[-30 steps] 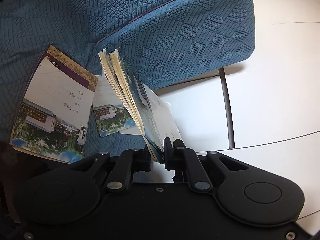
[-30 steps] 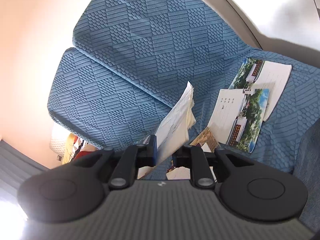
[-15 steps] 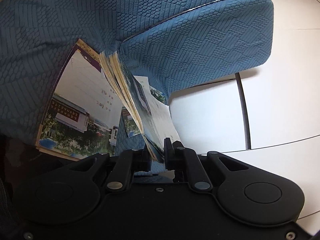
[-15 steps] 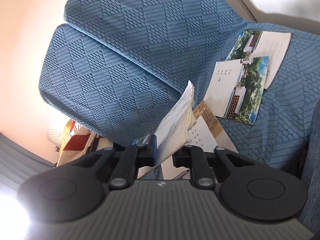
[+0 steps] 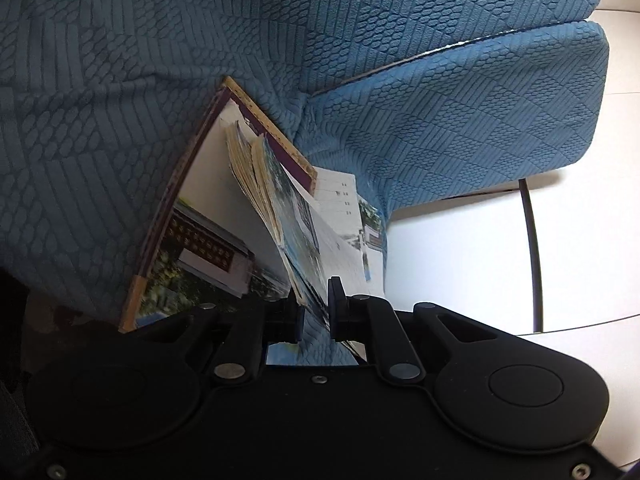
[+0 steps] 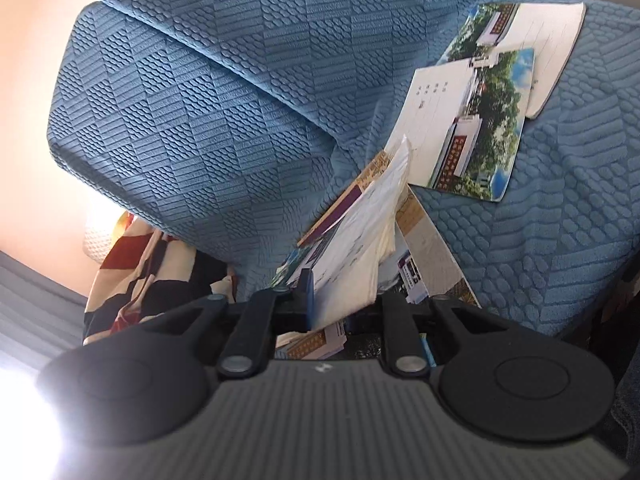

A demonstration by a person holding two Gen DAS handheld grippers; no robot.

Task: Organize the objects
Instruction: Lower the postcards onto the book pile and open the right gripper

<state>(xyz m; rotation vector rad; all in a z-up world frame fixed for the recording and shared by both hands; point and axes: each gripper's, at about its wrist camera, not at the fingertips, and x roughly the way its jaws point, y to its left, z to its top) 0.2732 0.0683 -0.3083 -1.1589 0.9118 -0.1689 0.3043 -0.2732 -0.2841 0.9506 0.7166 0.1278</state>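
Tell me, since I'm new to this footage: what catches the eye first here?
A thick stack of postcards stands on edge, clamped at one end by the left gripper and at the other by the right gripper. It hangs over a blue textured sofa. Two loose cards lie overlapping on the cushion at upper right in the right wrist view.

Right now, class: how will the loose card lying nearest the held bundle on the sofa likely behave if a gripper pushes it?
The card looks thin, flat and glossy, so probably light and bendy. On the textured sofa cover it may catch rather than glide. It overlaps another card, which might shift too.
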